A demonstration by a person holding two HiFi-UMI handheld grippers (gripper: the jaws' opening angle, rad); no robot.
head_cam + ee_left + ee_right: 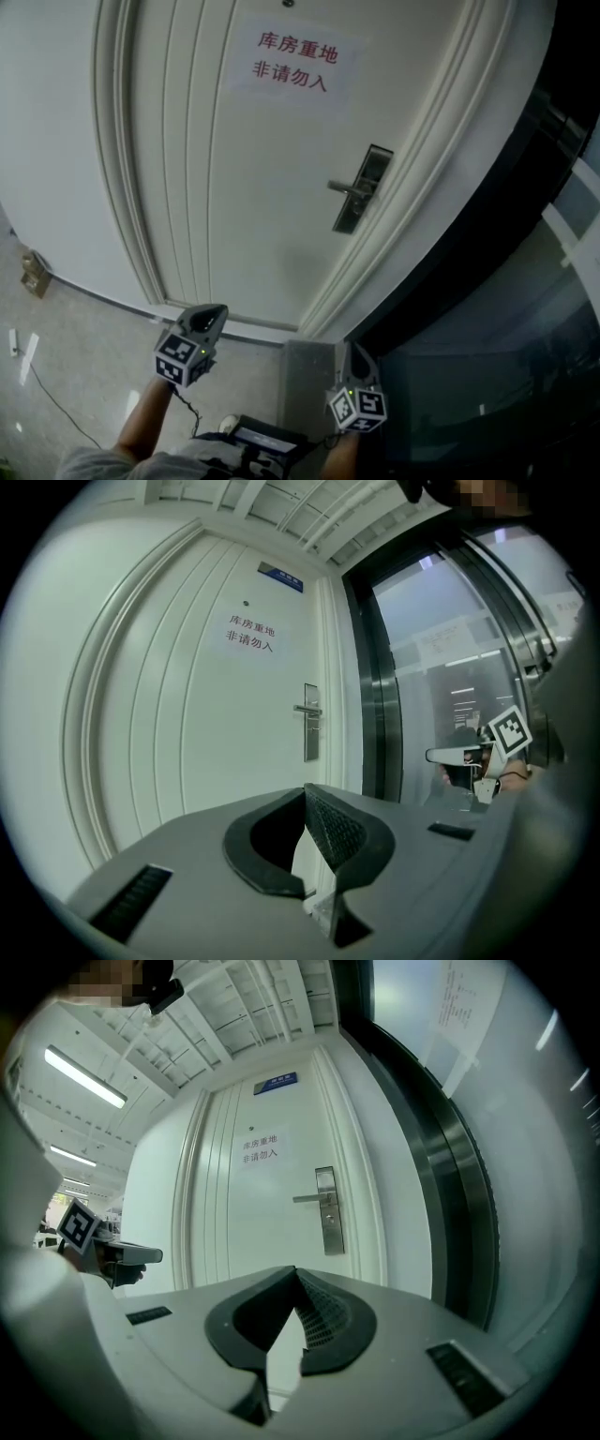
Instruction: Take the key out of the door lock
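Lock (361, 190) stands far beyond left tongs (214, 313), right tongs (357, 352).

The door (234, 187) is smooth white paint with a faint sheen, its sign (292, 63) white paper, its lock plate (367, 176) and handle (343, 188) brushed metal, the glass wall (487, 309) dark and glossy, and the left tongs (305, 789) and right tongs (295, 1271) matt grey plastic with black grid-textured pads (339, 832).
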